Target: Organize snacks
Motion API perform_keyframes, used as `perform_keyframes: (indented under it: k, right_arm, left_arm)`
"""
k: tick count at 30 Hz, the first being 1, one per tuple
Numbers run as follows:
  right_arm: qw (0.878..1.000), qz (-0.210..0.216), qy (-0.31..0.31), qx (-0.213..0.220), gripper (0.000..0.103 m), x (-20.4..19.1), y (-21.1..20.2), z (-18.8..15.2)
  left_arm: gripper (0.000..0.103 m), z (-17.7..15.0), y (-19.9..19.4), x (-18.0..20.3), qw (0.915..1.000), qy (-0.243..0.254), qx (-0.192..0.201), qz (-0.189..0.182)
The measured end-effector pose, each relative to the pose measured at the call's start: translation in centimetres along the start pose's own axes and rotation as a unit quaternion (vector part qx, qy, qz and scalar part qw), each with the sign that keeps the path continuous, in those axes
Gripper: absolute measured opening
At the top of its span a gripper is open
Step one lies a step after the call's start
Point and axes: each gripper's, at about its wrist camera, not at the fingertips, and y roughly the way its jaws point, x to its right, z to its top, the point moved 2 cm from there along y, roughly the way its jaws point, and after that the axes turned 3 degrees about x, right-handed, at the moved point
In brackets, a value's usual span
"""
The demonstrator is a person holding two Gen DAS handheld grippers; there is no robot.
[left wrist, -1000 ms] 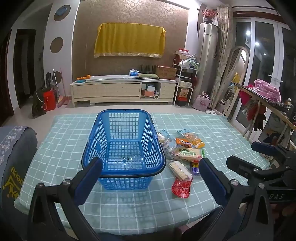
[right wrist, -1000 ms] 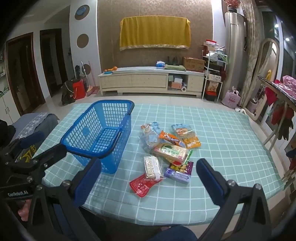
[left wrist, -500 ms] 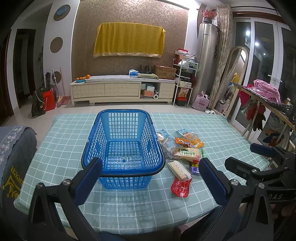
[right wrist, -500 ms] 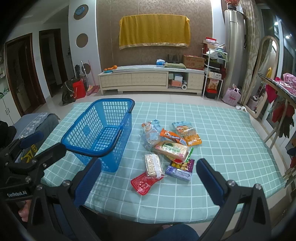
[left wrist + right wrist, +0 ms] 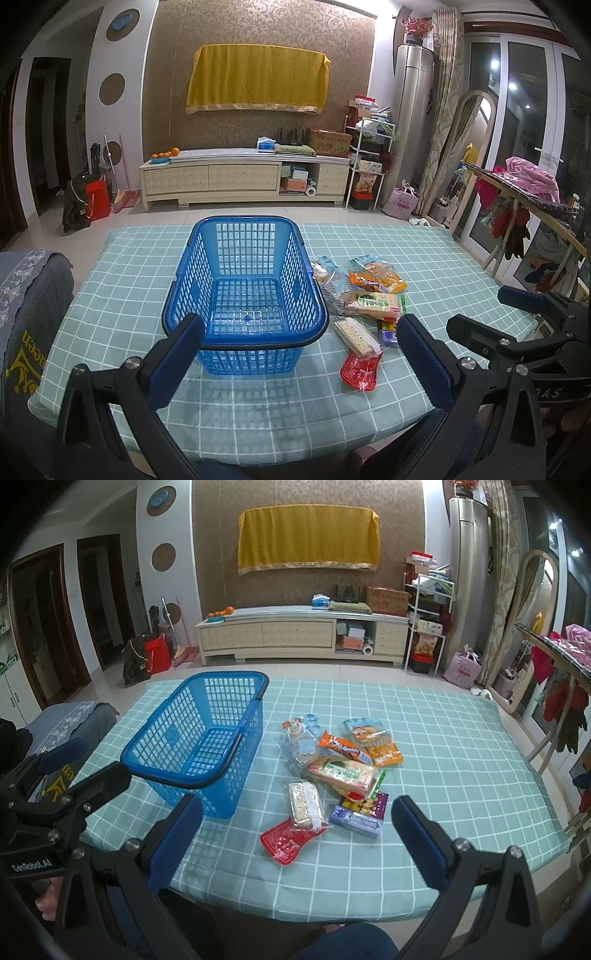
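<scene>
— How were the jaws set?

— Both were spread wide, and nothing was held or touched. The left gripper (image 5: 301, 354) was kept above the near table edge, and the right gripper (image 5: 297, 834) likewise.

— And the snacks?

— A pile of snacks (image 5: 338, 771) was seen at twelve o'clock from the right gripper, well apart from it, on the checked tablecloth (image 5: 443, 746). The empty blue basket (image 5: 245, 291) was placed at twelve o'clock from the left gripper, the pile just beside it at three o'clock.
</scene>
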Motion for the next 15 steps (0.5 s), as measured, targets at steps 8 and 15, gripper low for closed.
perform_keyframes:
  k: [8,15]
  right_arm:
    - [1.0,0.001,0.0,-0.001,0.103,-0.03,0.03,0.03]
    - [1.0,0.002,0.0,-0.001,0.103,-0.09,0.03,-0.01]
  left_arm:
    - [0.103,-0.1,0.05,0.0,1.0,-0.002,0.001,-0.001]
    - [0.103,-0.1,-0.03,0.03,1.0,-0.002,0.001,-0.002]
